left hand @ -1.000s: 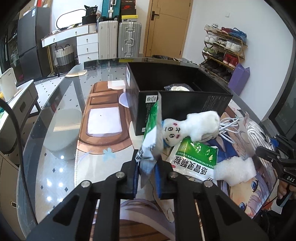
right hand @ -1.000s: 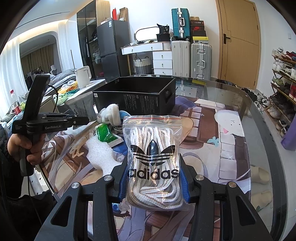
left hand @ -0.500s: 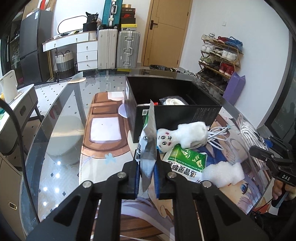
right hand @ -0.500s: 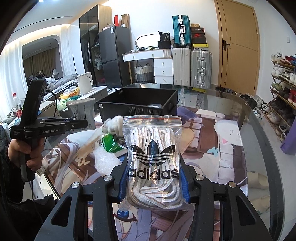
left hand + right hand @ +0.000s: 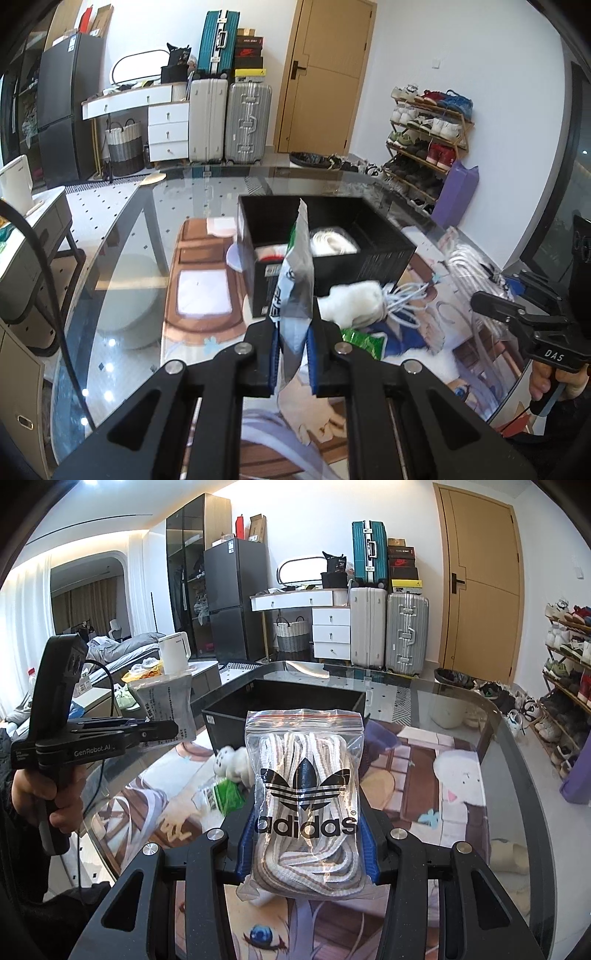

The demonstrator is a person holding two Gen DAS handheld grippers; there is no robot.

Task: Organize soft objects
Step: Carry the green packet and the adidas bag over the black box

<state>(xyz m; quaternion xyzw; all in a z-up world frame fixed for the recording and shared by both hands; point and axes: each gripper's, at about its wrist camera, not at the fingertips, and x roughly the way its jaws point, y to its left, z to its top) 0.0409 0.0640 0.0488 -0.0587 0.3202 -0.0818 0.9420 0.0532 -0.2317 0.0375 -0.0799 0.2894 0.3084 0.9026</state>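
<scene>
Both tongs are pinching something. Left gripper (image 5: pixel 293 356) has its blue pads pressed together on the lower edge of a flat silver and green packet (image 5: pixel 295 288), which stands upright, edge-on to the camera, in front of the black box (image 5: pixel 384 254). Right gripper (image 5: pixel 304 843) squeezes a clear zip bag of white laces (image 5: pixel 304 797) printed with a black logo; the bag stands upright between the pads, bulging above and below them.

That black box sits open on the glass table (image 5: pixel 122 266), which lies over a cartoon mat. Inside the box, a coil of white cord (image 5: pixel 332 242) lies in a clear wrapper, with something red and white beside it.

Just in front of the box, on the table, lies a white plush toy (image 5: pixel 356 302), touching a loose bundle of white cable (image 5: pixel 404 306). A green packet (image 5: pixel 364 341) lies near the toy, partly hidden by the left gripper.

From the right wrist view, a hand (image 5: pixel 51 794) grips the left tool's handle, holding the packet beside the box.
</scene>
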